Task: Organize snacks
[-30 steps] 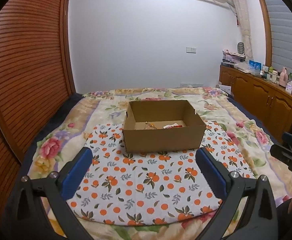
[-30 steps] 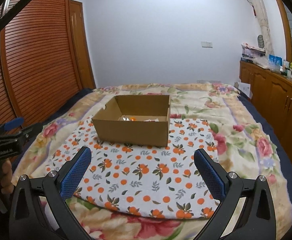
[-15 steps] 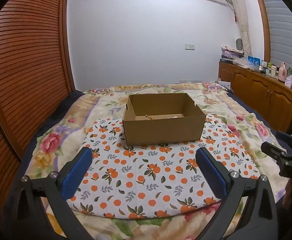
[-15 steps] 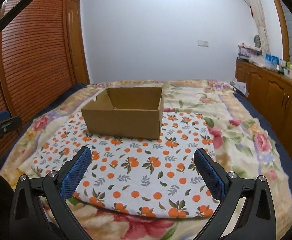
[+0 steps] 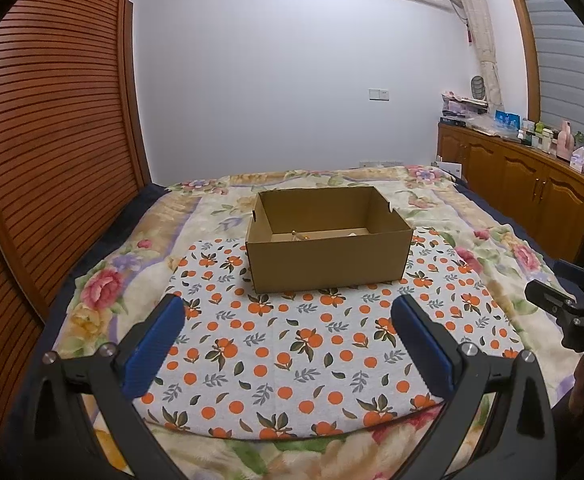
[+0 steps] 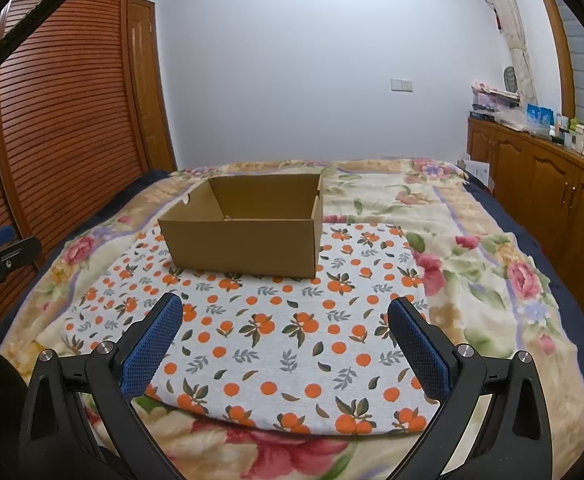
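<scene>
Bed (image 5: pixel 103 288), floral blanket; orange-print cloth (image 5: pixel 292 356) on top.

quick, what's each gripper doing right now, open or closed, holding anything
Left gripper: open, fingers spread wide, holding nothing.
Right gripper: open, fingers spread wide, holding nothing.

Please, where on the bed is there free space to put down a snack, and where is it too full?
The orange-print cloth is bare between the cardboard box and both open tools, left tool and right tool. The floral blanket right of the box is also bare. Something small already lies inside the box. The wooden counter is crowded with bottles.
</scene>
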The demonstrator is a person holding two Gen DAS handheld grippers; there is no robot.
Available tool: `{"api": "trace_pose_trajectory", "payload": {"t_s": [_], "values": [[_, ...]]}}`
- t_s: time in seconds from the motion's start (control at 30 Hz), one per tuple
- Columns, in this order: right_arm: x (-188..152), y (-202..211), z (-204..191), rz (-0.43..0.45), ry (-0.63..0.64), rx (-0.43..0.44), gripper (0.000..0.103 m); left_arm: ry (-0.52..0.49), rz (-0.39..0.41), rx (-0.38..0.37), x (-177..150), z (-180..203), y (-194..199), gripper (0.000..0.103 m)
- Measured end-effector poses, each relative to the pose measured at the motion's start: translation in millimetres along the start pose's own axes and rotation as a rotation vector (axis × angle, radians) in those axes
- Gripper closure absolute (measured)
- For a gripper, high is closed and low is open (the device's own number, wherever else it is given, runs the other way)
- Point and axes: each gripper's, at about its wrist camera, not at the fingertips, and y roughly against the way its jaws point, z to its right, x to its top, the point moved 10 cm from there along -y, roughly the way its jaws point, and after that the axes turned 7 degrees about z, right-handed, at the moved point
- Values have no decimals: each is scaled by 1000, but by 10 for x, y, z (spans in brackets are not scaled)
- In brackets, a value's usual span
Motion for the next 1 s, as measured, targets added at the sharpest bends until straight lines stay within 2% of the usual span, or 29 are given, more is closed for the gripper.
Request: {"api": "trace_pose_trajectory", "payload": {"t_s": [1.0], "values": [[34,12,113,7,-9,-7,0,-4,-4,5,-52,10,-7,0]]}}
